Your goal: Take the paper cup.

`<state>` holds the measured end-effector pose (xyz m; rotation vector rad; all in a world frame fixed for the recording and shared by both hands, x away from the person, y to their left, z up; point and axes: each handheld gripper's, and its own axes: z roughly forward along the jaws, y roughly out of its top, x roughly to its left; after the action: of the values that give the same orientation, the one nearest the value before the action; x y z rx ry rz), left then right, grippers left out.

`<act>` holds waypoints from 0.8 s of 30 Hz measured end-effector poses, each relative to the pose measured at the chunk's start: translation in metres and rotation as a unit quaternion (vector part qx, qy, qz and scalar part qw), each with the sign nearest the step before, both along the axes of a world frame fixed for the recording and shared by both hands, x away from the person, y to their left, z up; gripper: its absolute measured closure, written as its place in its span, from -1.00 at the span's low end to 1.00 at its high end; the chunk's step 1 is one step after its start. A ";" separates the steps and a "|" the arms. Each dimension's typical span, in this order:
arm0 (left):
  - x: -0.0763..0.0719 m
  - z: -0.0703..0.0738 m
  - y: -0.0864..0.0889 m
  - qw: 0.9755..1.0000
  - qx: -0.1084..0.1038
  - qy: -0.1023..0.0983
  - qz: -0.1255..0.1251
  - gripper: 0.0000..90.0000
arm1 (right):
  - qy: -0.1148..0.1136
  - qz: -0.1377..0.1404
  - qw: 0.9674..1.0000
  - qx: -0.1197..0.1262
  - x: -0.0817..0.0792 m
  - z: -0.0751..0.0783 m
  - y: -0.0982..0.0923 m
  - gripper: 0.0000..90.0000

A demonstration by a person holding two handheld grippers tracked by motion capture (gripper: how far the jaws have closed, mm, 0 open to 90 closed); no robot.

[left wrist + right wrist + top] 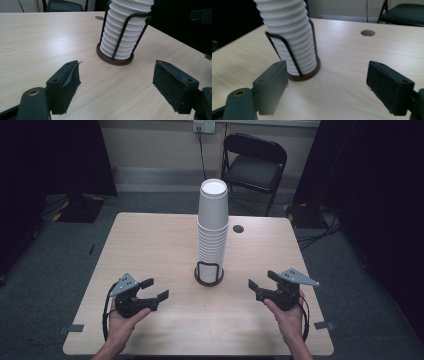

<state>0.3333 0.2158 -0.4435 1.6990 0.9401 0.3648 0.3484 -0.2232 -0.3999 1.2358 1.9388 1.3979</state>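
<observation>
A tall stack of white paper cups [213, 227] stood upside down in a wire holder with a round brown base [209, 276] at the middle of the desk [150, 245]. The left claw [156, 290] and right claw [260, 281] rested at either side of it, apart from it, each with jaws spread wide and empty. Behind the stack lay a round cable hole [238, 228], and a black folding chair [254, 162] stood beyond the desk's far edge.
</observation>
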 end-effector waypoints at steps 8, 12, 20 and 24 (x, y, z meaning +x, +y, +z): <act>-0.001 0.001 -0.004 1.000 0.008 -0.006 -0.016 -0.57 | -0.037 0.033 0.999 0.019 0.009 0.034 0.018 -0.70; -0.002 0.002 -0.005 1.000 0.008 -0.007 -0.016 -0.61 | -0.056 0.042 0.997 0.023 0.011 0.046 0.023 -0.70; -0.004 0.003 -0.008 0.999 0.012 -0.015 -0.026 -0.60 | -0.089 0.065 0.993 0.034 0.017 0.080 0.038 -0.69; -0.004 0.003 -0.010 0.999 0.011 -0.014 -0.030 -0.60 | -0.090 0.078 0.992 0.035 0.024 0.093 0.046 -0.69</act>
<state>0.3289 0.2055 -0.4409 1.7338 0.8657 0.3607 0.3721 -0.1771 -0.3073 0.9685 1.9090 1.6095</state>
